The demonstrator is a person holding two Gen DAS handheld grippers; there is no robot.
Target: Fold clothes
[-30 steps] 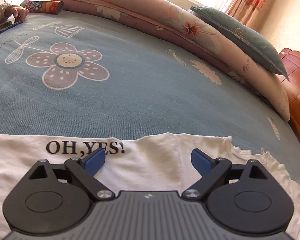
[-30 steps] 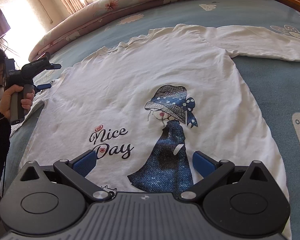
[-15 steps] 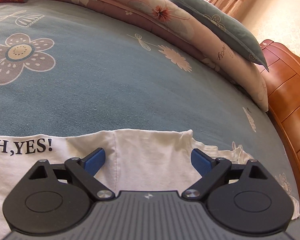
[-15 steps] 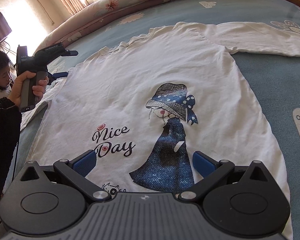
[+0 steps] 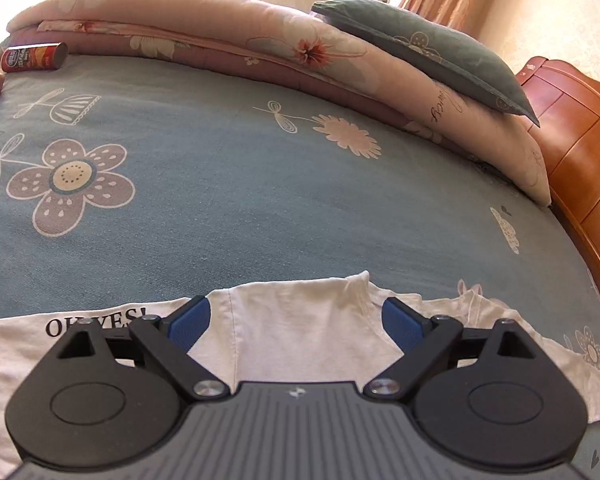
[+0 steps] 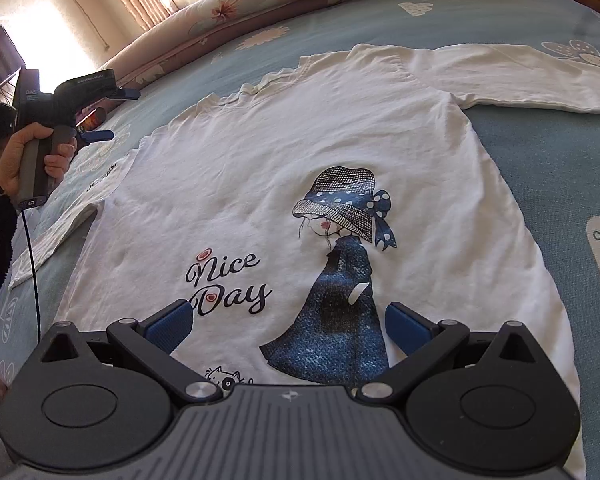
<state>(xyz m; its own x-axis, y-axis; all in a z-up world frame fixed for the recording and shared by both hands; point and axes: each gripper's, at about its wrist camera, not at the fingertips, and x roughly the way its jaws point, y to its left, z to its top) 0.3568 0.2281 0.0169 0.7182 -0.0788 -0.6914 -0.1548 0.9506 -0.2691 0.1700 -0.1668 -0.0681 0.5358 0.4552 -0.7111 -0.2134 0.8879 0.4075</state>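
The white T-shirt [image 6: 340, 168] is lying flat, print side up, on the blue floral bedsheet [image 5: 260, 184], with both sleeves stretched outward and no fold made yet, so the step in hand looks like taking hold for a first fold. The left gripper [image 5: 296, 320] is hovering over the sleeve [image 5: 300, 320] with its blue pads spread wide and nothing between them; the right gripper [image 6: 288, 320] is likewise spread and empty, sitting low over the hem near the "Nice Day" print [image 6: 228, 284]. To do this well, the left jaws should probably be coming down astride the sleeve edge and pinching both layers at once, while the right is taking the hem on the same side, so the fold line is running straight along the body and not dragging the print askew. The left wrist view is showing only the sleeve with its "OH,YES!" lettering, a rolled quilt [image 5: 220, 28], a pillow [image 5: 420, 52], a snack can [image 5: 34, 57] and the wooden bed frame [image 5: 580, 140]. The right wrist view is showing the whole shirt and the hand [image 6: 32, 156] holding the left gripper above the far sleeve.
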